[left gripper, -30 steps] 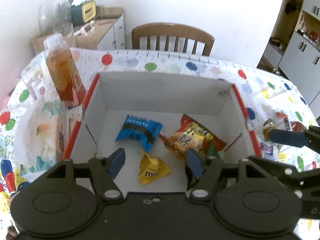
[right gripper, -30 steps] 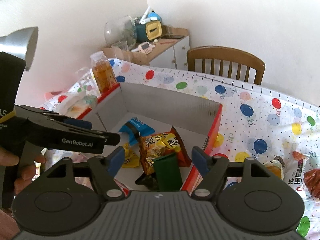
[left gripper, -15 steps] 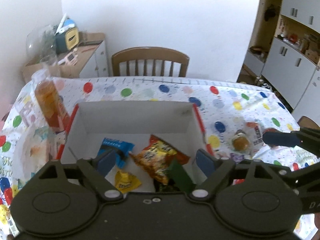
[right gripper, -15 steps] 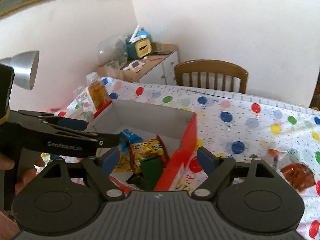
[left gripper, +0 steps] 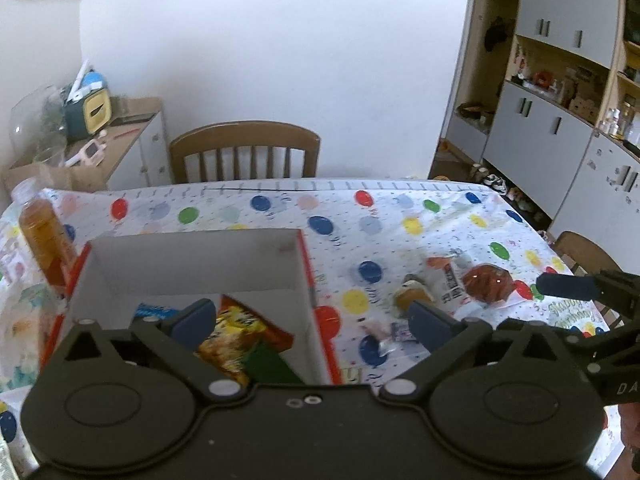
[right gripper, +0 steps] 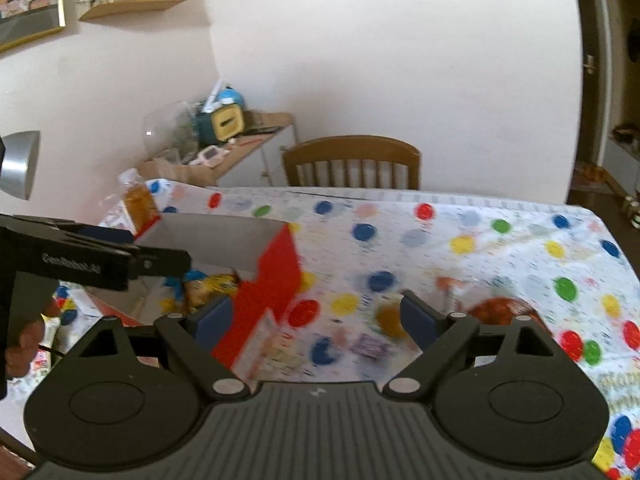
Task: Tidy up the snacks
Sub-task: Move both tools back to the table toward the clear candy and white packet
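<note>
Hovering both my tongs, left gripper (left gripper: 312,320) and right gripper (right gripper: 316,316), just opened wide and empty, beside the red-edged white cardboard box (left gripper: 192,256).

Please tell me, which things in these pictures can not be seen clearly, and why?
- Box floor, left view: the left gripper body covers the near part.
- Snacks on the cloth, right view: motion blur; kinds unreadable.
- Wrapper print, left view: too small.
- Bottle, left view: cap blurred.
</note>
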{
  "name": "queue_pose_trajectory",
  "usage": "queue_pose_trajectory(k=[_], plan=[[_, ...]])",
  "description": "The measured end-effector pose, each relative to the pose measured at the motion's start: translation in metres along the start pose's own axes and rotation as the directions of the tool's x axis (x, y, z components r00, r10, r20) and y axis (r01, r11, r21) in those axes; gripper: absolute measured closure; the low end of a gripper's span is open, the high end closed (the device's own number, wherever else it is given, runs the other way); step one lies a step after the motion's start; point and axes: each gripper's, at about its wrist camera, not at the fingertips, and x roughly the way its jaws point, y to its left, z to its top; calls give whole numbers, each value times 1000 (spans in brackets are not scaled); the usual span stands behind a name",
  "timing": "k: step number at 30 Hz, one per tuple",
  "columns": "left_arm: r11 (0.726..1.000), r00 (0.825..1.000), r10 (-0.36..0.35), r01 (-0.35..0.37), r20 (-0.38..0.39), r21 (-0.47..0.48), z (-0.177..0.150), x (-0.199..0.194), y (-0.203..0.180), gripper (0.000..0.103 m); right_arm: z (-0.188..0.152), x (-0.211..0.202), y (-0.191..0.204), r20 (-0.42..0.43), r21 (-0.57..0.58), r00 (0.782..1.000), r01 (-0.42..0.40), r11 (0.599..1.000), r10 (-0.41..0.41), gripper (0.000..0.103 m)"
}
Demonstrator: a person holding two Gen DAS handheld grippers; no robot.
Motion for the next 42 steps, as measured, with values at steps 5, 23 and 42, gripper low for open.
queue_pose_trajectory(k=[5, 23, 42], plan=[[1000, 1000, -17, 17, -5, 10, -3, 15, -25, 1, -12, -5, -32, -22, 12, 998, 64, 998, -64, 12], [999, 997, 42, -41, -64, 11, -29, 85, -93, 2, -28, 15, -109, -95, 19, 987, 132, 991, -130, 12], [989, 980, 111, -125, -164, -80, -41, 148, -98, 39, -19, 86, -123, -157, -16, 986, 50, 999, -52, 13]])
